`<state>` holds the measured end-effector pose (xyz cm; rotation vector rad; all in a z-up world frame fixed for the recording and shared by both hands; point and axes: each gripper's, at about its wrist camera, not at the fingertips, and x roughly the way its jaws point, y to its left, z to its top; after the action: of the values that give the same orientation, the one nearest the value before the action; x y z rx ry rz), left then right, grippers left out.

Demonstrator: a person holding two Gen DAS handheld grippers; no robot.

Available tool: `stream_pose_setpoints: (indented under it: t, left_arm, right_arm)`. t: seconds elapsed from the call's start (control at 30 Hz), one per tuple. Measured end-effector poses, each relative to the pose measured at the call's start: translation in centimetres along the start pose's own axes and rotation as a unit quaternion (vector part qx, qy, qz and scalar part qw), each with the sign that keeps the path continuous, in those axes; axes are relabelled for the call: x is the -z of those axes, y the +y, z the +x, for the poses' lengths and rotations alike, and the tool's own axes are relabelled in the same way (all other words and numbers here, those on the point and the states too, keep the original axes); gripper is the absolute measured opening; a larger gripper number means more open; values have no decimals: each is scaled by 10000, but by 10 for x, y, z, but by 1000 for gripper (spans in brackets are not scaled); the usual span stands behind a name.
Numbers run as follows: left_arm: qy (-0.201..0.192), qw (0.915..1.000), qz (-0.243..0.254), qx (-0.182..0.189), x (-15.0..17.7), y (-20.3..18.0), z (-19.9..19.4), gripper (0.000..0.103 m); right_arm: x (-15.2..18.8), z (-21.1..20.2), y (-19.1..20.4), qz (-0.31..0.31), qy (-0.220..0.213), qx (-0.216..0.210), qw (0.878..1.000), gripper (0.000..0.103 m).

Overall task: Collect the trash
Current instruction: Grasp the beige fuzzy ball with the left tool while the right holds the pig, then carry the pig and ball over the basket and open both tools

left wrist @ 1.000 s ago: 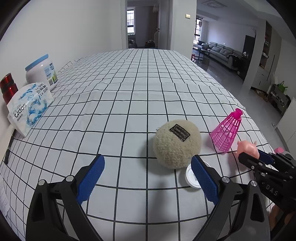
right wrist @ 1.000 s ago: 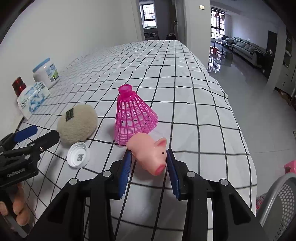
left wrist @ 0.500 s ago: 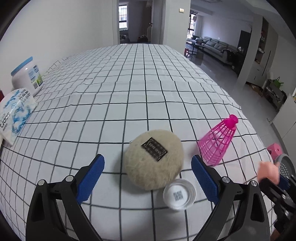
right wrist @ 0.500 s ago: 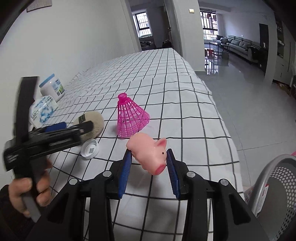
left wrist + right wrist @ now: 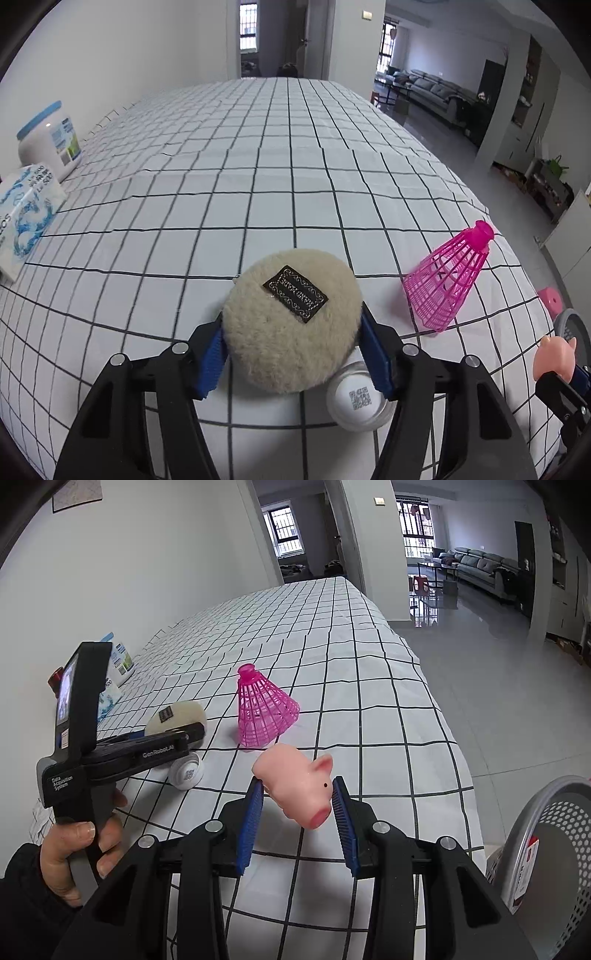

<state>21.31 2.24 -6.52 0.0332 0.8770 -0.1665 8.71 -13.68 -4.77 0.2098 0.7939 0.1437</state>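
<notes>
Left tongs (image 5: 291, 347) were closing around the beige plush puff (image 5: 291, 321), which sat on the checked worktop (image 5: 258, 192). Both blue pads (image 5: 210, 363) lay against the puff's sides at 9 and 3 o'clock; the puff was not lifted. A black label faced up on top of it.

A white bottle cap (image 5: 356, 400) lay on the worktop at 5 o'clock of the puff, just beside it and touching the right finger of the left tongs, code print up.

A pink plastic shuttlecock (image 5: 448, 280) stood on its skirt, tilted, at 3 o'clock of the puff, near but apart.

Right tongs (image 5: 297, 818) were part closed on a pink rubber pig (image 5: 295, 784), gripped by its flanks and held clear above the worktop near its right edge; snout pointed toward the camera and down.

A grey perforated basket (image 5: 554, 856) stood off the worktop edge, at 4 o'clock of the pig in the right wrist view; something with a red and white label lay inside.

At the far left: a tissue pack (image 5: 26, 218) and a white jar with a blue lid (image 5: 50, 140), by the wall.

A hand (image 5: 74, 853) in a dark sleeve gripped the handle of the left tongs.
</notes>
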Motion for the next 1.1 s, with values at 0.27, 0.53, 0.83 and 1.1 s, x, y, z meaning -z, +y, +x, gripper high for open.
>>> stream_pose_setpoints:
  t: [0.27,0.53,0.83,1.1]
  left_arm:
    - [-475,9988,93,-123,6,1,-37,62]
    - [-609,9975,343,97,19,-20,-66,62]
    - [-799,9950,539,246,26,-36,-87,62]
    - [-824,9929,721,460,36,-62,-109,62]
  right_arm:
    - [6,-12,-8,20,-63,-12,10000,37]
    - [9,-35,-20,-16,-165,-13,9999,37]
    - [18,-68,-32,67,-500,84,9987,37]
    - [41,-100,-59,432,-635,214,9968,37]
